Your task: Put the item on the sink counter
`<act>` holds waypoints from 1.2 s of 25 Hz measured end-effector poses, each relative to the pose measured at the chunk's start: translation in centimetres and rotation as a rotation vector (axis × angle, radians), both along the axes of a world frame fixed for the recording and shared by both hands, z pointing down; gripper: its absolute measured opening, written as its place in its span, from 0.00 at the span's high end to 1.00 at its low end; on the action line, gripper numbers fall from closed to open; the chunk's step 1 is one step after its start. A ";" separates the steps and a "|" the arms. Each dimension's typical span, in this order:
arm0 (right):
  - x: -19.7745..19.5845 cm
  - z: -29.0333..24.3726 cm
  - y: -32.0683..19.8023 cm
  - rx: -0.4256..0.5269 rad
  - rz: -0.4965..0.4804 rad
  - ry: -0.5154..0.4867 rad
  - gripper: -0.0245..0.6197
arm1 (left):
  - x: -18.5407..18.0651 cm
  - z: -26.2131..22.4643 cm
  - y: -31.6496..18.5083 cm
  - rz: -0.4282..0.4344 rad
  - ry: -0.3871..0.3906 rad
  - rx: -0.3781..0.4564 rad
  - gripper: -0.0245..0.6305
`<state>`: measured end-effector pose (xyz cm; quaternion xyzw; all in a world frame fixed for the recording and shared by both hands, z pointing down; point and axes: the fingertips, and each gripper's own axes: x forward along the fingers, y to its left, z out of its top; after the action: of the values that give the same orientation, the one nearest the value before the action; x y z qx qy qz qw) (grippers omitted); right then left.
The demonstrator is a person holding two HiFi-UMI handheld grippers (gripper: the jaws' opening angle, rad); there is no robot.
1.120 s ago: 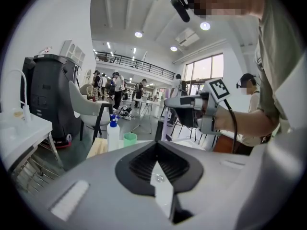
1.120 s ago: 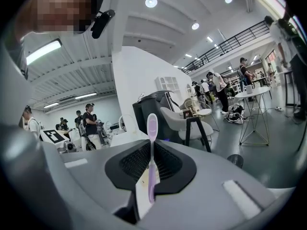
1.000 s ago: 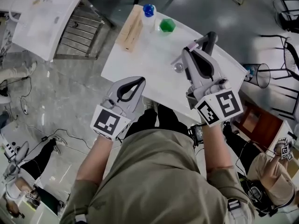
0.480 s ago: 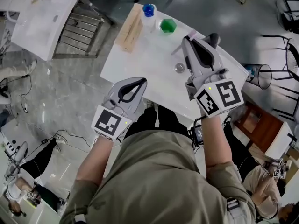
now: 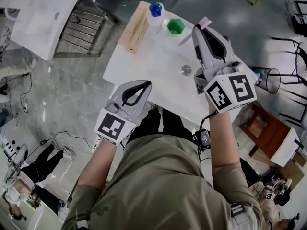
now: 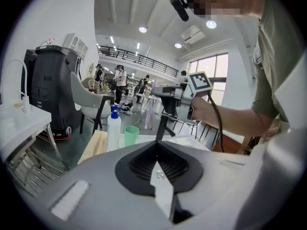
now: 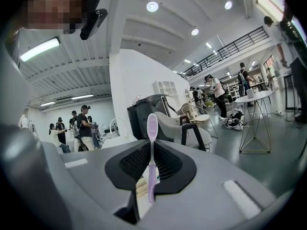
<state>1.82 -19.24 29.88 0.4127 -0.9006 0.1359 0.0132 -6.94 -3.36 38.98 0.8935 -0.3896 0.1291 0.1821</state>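
step: carry | my right tool [image 5: 207, 32] clamps toothbrush [image 7: 151, 128] | left tool [image 5: 135, 87] clenched, empty | next: reach sink counter [image 5: 48, 18], release

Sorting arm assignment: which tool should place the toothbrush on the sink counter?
Right. The right tool is shut on the toothbrush, above the table. The left tool is shut and empty, near the table's front edge.
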 end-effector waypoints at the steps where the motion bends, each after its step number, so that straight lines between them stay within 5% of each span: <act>1: 0.0 0.0 -0.2 0.003 0.001 0.001 0.91 | 0.0 0.0 -0.1 0.000 0.000 -0.002 0.95; 30: -1.1 2.7 -6.4 0.013 0.003 0.013 0.91 | 0.1 3.2 -1.2 -0.025 0.033 -0.077 0.95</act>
<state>0.70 -25.64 32.60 0.4150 -0.9007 0.1274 0.0161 -6.88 -4.55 42.17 0.8830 -0.3923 0.1270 0.2244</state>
